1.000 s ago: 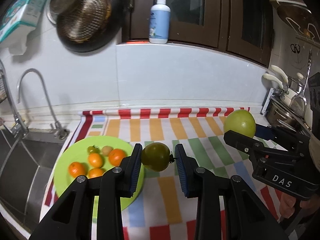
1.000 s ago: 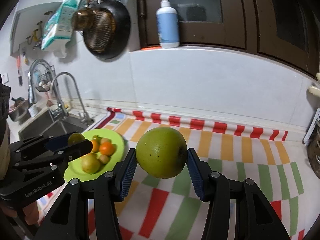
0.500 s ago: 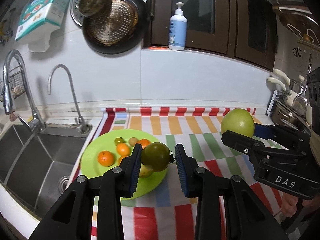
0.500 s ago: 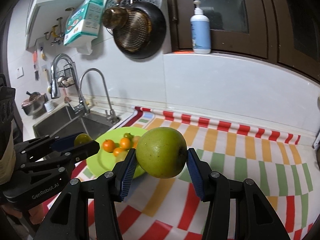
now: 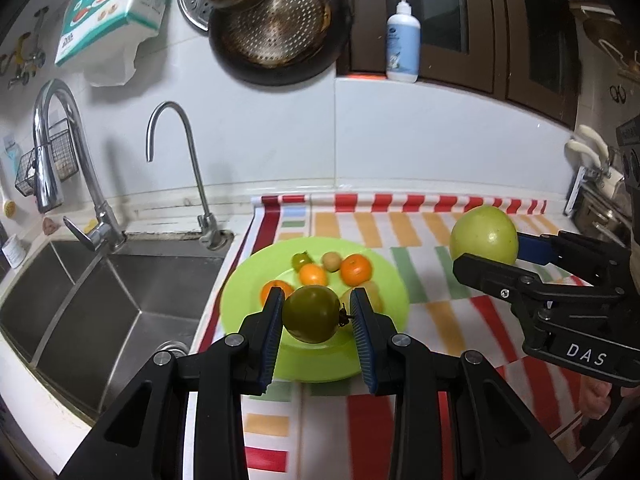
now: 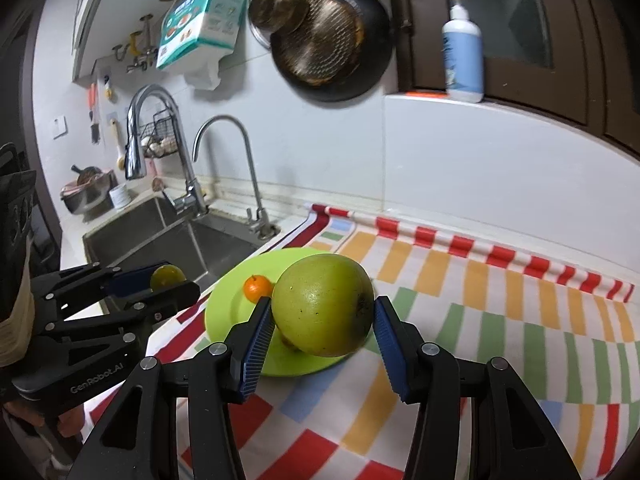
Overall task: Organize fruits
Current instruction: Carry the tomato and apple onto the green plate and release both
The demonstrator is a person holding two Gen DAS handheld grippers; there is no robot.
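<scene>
On the kitchen counter, left to right: steel sink [image 5: 80, 292] with two taps [image 5: 176, 168], then a striped cloth [image 5: 420, 236] in red, orange and green over the worktop, white tiled wall behind. Green plate [image 5: 248, 292] sits at the cloth's left end beside the sink, holding small oranges [image 5: 356, 269] and other small fruit. Left gripper [image 5: 316, 322] clamped on a dark green tomato [image 5: 312, 314], in the air over the plate's near edge. Right gripper [image 6: 322, 326] clamped on a big green fruit [image 6: 324, 304], off the cloth, right of the plate. On the wall: tissue pack [image 5: 112, 4], hanging pans [image 5: 276, 20]; pump bottle [image 5: 403, 38] on the ledge. Writing: "DAS" on right gripper, "GenRobot.AI" on left.
</scene>
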